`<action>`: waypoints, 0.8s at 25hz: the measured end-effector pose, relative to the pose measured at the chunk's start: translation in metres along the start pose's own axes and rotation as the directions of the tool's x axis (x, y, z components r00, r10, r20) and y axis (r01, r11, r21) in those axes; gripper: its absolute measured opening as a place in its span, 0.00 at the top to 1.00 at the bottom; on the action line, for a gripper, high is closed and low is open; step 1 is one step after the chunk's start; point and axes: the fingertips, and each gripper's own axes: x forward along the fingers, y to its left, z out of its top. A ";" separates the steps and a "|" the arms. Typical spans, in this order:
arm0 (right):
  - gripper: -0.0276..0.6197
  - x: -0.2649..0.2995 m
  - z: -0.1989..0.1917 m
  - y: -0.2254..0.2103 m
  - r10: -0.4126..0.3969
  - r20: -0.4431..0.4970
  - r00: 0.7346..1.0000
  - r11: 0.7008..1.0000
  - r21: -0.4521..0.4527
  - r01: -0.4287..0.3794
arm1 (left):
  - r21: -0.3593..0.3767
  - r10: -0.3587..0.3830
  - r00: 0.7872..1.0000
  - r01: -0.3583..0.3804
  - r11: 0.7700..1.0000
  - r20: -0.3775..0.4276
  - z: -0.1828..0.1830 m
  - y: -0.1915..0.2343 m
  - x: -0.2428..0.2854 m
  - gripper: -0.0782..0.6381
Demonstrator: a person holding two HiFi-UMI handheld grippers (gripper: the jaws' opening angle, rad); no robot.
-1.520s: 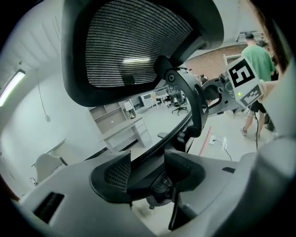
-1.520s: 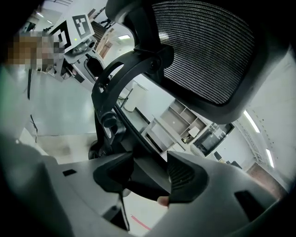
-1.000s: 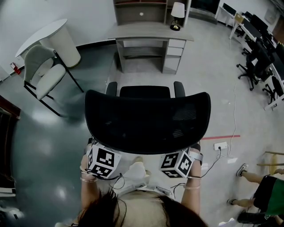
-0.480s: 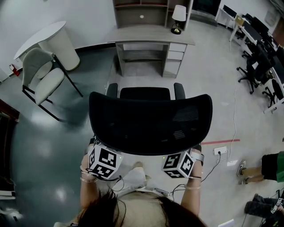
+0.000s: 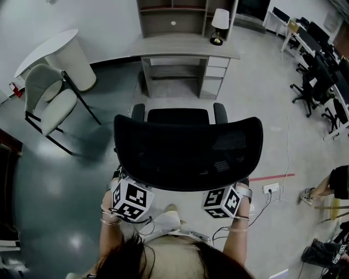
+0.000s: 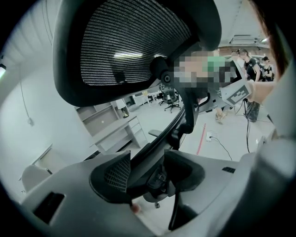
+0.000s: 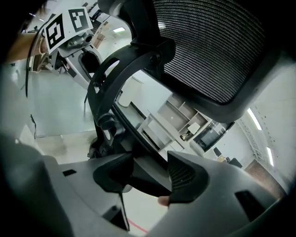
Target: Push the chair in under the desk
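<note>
Both grip chair (image 6: 129, 46): left tongs (image 6: 148, 173), right tongs (image 7: 150, 178) | jaws unseen overhead

I see a lamp (image 5: 220, 22) top centre, with a shelf unit (image 5: 172, 16) left of it. Left: white round table (image 5: 54, 52), pale armchair (image 5: 52, 101) just beside it. Right: black office chairs (image 5: 313, 90). Red tape (image 5: 272, 176) on the floor, socket (image 5: 271, 188) near it. Person's leg (image 5: 327, 188) at the right edge.

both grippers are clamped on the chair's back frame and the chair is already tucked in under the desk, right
No. The left gripper and right gripper do clamp the chair by its back frame, but the head view shows it standing short of the desk, floor between them.
</note>
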 end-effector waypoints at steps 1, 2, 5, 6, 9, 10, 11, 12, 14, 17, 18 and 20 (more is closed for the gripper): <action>0.60 0.003 0.001 -0.001 -0.001 0.000 1.000 1.000 0.001 0.001 | 0.004 -0.002 1.000 0.002 1.000 0.000 0.000 0.003 0.002 0.57; 0.60 0.007 0.002 -0.002 -0.002 0.000 1.000 1.000 0.002 0.002 | 0.008 -0.002 1.000 0.002 1.000 0.000 0.000 0.005 0.005 0.57; 0.60 0.017 0.006 -0.004 -0.001 -0.003 1.000 1.000 0.004 0.001 | 0.018 -0.003 1.000 0.003 1.000 0.002 0.000 0.013 0.012 0.57; 0.60 0.020 0.007 -0.005 -0.001 -0.006 1.000 1.000 0.004 0.001 | 0.019 -0.005 1.000 0.005 1.000 0.004 0.000 0.015 0.014 0.57; 0.60 0.027 0.012 -0.008 -0.008 -0.008 1.000 1.000 0.006 0.008 | 0.025 -0.008 1.000 0.007 1.000 0.012 0.002 0.024 0.020 0.57; 0.60 0.030 0.014 -0.009 -0.010 -0.009 1.000 1.000 0.008 0.010 | 0.027 -0.006 1.000 0.005 1.000 0.016 0.002 0.027 0.021 0.57; 0.60 0.032 0.015 -0.009 -0.011 -0.009 1.000 1.000 0.010 0.012 | 0.029 -0.003 1.000 0.003 1.000 0.019 0.003 0.030 0.023 0.57; 0.60 0.035 0.017 -0.010 -0.013 -0.007 1.000 1.000 0.012 0.013 | 0.030 -0.001 1.000 0.000 1.000 0.022 0.003 0.033 0.025 0.57; 0.60 0.039 0.020 -0.011 -0.017 -0.003 1.000 1.000 0.018 0.017 | 0.034 0.004 1.000 -0.005 0.999 0.028 0.003 0.039 0.028 0.57; 0.60 0.045 0.025 -0.014 -0.020 -0.008 1.000 1.000 0.023 0.020 | 0.041 0.010 0.999 -0.011 0.999 0.033 0.005 0.047 0.032 0.57; 0.60 0.048 0.026 -0.016 -0.019 -0.011 1.000 1.000 0.023 0.019 | 0.041 0.014 0.999 -0.015 0.999 0.035 0.007 0.049 0.034 0.57; 0.60 0.054 0.028 -0.019 -0.015 -0.015 1.000 1.000 0.019 0.016 | 0.041 0.025 0.999 -0.026 0.999 0.036 0.008 0.052 0.038 0.57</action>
